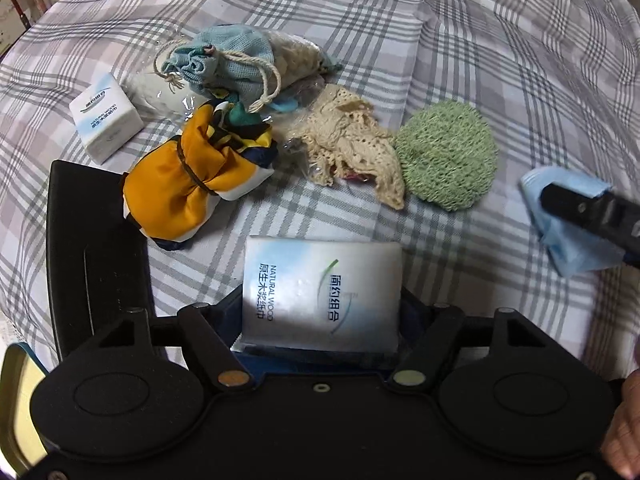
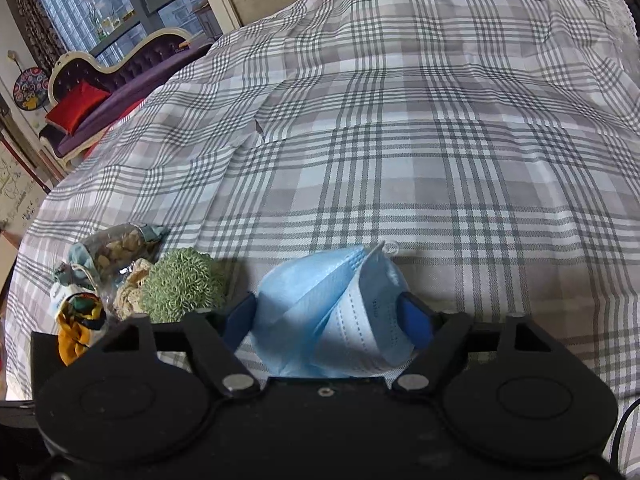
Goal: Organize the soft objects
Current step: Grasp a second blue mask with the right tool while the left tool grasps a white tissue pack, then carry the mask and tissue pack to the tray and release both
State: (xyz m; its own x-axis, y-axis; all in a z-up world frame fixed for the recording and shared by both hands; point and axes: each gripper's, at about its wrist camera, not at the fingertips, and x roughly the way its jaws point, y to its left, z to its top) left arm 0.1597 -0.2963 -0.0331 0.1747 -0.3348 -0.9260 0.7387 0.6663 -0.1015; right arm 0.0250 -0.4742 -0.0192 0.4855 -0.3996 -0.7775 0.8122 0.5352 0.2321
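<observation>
The left hand-held gripper (image 1: 320, 308) is clamped on a tissue pack (image 1: 322, 288), its long axis pointing ahead along the fingers. The right hand-held gripper (image 2: 332, 316) is clamped on a folded blue mask (image 2: 332, 312), with bare plaid worktop (image 2: 440, 140) ahead of it. Ahead of the left one lies the pile: yellow pouch (image 1: 200, 176), blue drawstring bag (image 1: 228, 64), lace cloth (image 1: 352, 140), green pad (image 1: 446, 156) and a second pack (image 1: 105, 114). The left is nearer the pile. The drawstring bag is cinched; its contents are hidden.

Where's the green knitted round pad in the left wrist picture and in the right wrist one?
Left wrist: green knitted pad right of centre, beside the cream crochet cloth.
Right wrist: lower left, just above the gripper body.
Shared landmark: cream crochet cloth, touching its left side in both.
</observation>
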